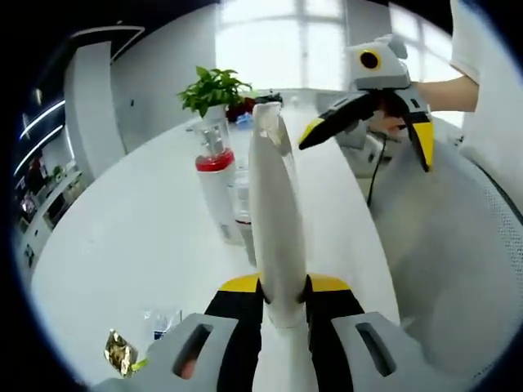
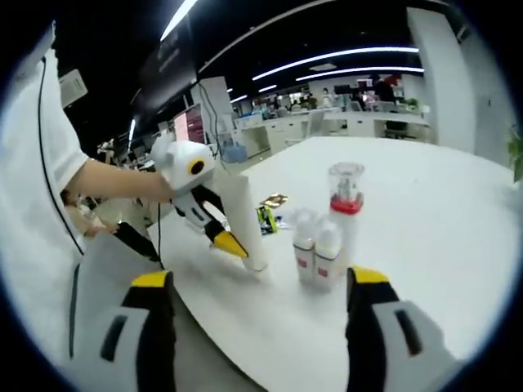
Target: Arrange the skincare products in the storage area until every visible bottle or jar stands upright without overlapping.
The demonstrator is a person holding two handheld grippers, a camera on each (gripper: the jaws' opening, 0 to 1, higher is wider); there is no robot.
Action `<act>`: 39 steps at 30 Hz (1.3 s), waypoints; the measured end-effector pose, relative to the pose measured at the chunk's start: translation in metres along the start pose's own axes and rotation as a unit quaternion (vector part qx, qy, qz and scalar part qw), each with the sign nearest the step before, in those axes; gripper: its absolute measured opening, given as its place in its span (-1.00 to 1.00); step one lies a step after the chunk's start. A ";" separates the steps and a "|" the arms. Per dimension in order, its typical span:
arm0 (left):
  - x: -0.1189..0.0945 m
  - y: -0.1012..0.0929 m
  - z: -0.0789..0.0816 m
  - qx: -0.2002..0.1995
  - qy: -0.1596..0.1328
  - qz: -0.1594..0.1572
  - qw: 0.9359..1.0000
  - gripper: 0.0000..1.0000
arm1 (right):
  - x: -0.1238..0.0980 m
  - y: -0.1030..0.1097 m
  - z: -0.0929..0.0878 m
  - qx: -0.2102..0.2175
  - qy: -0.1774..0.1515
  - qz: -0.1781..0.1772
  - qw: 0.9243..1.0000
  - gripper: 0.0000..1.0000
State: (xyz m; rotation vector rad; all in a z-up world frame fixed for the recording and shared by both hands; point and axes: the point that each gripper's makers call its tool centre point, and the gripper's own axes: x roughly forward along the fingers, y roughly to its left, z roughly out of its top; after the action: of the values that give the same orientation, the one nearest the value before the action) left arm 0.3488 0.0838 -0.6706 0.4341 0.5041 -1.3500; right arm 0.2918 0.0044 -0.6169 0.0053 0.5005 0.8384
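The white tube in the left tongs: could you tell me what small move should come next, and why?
Probably lower the white tube upright onto the bare table beside the bottles, then release. The left tongs grip it, and the right tongs are open.

The left gripper (image 1: 283,306) has two black jaws with yellow tips and grey shells with slots lower down. The right gripper (image 2: 261,282) looks the same: black jaws, yellow tips, grey shells. Seen from the other side, each claw has a white top part, and a thin black cable (image 1: 374,175) hangs under it. The person wears a white short sleeve (image 2: 45,147).
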 end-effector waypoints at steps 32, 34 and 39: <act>0.050 0.072 0.032 0.018 -0.035 -0.019 0.999 -0.66 | -0.014 -0.021 -0.015 0.044 -0.004 -0.046 0.998 0.76; 0.053 0.071 0.034 0.021 -0.036 -0.021 0.999 -0.66 | -0.014 -0.021 -0.015 0.044 -0.004 -0.048 0.998 0.76; 0.058 0.072 0.037 0.022 -0.040 -0.023 0.999 -0.66 | -0.015 -0.024 -0.015 0.045 -0.005 -0.050 0.998 0.76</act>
State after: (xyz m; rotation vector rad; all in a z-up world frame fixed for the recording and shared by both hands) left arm 0.4318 0.0284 -0.6733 0.4046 0.4209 -1.4193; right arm 0.2937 -0.0254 -0.6283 0.0671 0.5257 0.7169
